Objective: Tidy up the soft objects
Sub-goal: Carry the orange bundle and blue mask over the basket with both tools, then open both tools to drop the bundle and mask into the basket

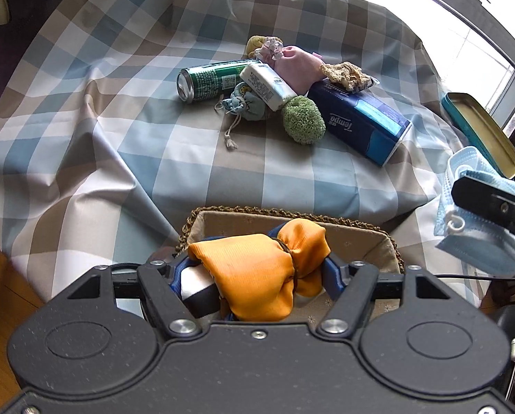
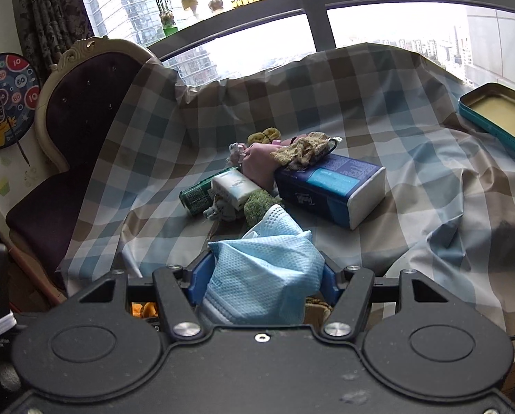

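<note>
My left gripper (image 1: 257, 272) is shut on an orange fabric pouch (image 1: 260, 272) and holds it over a woven basket (image 1: 360, 234) at the table's near edge. My right gripper (image 2: 260, 276) is shut on a light blue face mask (image 2: 264, 276); the mask also shows at the right of the left wrist view (image 1: 478, 234). A pile in the middle of the table holds a green knitted ball (image 1: 304, 120), a pink cloth (image 1: 297, 65), a small blue drawstring pouch (image 1: 247, 103) and a beige crochet piece (image 1: 347, 72).
In the pile lie a green can (image 1: 209, 81), a white tissue pack (image 1: 267, 84) and a blue Tempo tissue box (image 1: 364, 120). An open teal tin (image 1: 481, 131) sits at the right. A checked cloth (image 1: 188, 158) covers the table. A purple chair (image 2: 78, 110) stands at the left.
</note>
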{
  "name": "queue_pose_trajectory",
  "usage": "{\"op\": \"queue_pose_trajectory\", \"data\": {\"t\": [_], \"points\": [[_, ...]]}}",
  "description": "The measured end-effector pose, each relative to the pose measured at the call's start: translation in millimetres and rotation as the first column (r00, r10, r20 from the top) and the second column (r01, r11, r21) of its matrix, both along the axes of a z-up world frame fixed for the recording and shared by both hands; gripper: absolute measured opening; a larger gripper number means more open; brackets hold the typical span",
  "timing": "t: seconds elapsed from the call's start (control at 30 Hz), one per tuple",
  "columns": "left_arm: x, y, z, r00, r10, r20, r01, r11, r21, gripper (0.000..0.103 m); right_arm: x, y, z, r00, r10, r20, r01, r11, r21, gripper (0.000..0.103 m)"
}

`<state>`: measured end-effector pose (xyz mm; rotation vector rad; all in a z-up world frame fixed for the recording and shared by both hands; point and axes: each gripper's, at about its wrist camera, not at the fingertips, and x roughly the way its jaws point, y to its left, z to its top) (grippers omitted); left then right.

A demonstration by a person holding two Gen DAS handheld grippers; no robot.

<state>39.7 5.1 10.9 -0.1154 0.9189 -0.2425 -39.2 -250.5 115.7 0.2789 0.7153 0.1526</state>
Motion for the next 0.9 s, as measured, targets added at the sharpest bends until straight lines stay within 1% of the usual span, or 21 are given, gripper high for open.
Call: {"op": "queue_pose_trajectory", "data": {"t": [0.13, 0.23, 0.33, 0.57, 0.7, 0.9], "points": [[-9, -1, -3, 1.0, 0.009, -0.011, -0.009, 1.0, -0.007, 0.066, -18, 3, -3, 1.0, 0.012, -0.005, -0.012, 1.0, -0.016, 0.062], [-14, -3, -4, 1.0, 0.014, -0.007, -0.014, 1.0, 0.011, 0.066, -29, 3, -6, 0.999, 0.029, -0.017, -0.029, 1.0, -0.008, 0.062], [-15, -5, -5, 1.0, 0.017, -0.01, -0.017, 1.0, 0.021, 0.066, -37, 5, -10, 0.999, 0.034, -0.023, -0.035, 0.999, -0.032, 0.062], [-17, -10, -12, 0.999, 0.014, -0.034, -0.013, 0.999, 0.041, 0.067, -42, 10, -21, 0.997, 0.058, -0.056, -0.061, 0.996, -0.06, 0.063], [-17, -10, -14, 0.999, 0.02, -0.041, -0.018, 0.999, 0.043, 0.067, -43, 16, -26, 0.995, 0.073, -0.066, -0.079, 0.993, -0.092, 0.063], [-16, -6, -15, 0.998, 0.038, -0.047, -0.036, 0.999, 0.034, 0.072, -43, 20, -29, 0.993, 0.095, -0.073, -0.102, 0.99, -0.103, 0.064]]}}
